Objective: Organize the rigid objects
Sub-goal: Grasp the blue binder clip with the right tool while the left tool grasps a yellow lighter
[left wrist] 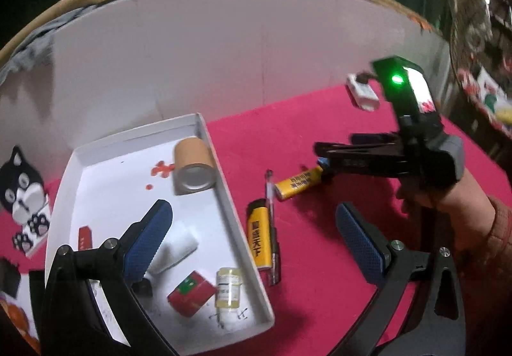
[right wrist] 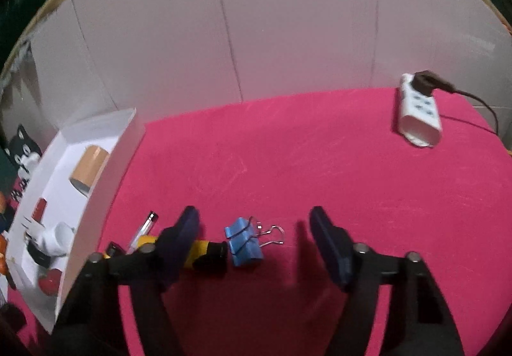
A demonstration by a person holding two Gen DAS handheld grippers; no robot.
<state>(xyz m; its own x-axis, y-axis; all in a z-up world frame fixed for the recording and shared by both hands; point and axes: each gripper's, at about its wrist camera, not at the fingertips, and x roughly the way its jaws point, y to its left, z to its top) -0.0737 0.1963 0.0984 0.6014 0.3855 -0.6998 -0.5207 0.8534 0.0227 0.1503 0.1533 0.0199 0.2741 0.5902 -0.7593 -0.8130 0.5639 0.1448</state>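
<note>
Left claw: the left claw [left wrist: 252, 241] is spread wide over the edge of the white tray [left wrist: 224, 170]; it holds nothing; one blue finger [left wrist: 150, 237] hangs over the tray, the other over the red cloth [right wrist: 288, 148]
Right claw: the right claw [right wrist: 254, 247] is partly open; nothing is pinched; the blue clip [right wrist: 243, 242] lies between its fingers, not touching them; a person's hand [left wrist: 448, 193] holds this claw
Lighters: two yellow lighters, both on the cloth just beside the tray; one lighter [left wrist: 257, 236] lies along the tray wall; the other lighter [left wrist: 299, 185] lies a bit further from the tray, by the clip
Pen: one clear pen [left wrist: 272, 228], right beside the first lighter
In the tray: one roll of brown tape [left wrist: 193, 165]; one white roll [left wrist: 174, 249]; one red box [left wrist: 192, 292]; one small bottle [left wrist: 228, 288]; one small red thing [left wrist: 84, 237]
Far from the tray: one white power strip [right wrist: 419, 113] with a dark plug in it
Behind the tray: one black and white cat toy [left wrist: 22, 189]
Writing: the lighters have dark writing; too blurry to read
</note>
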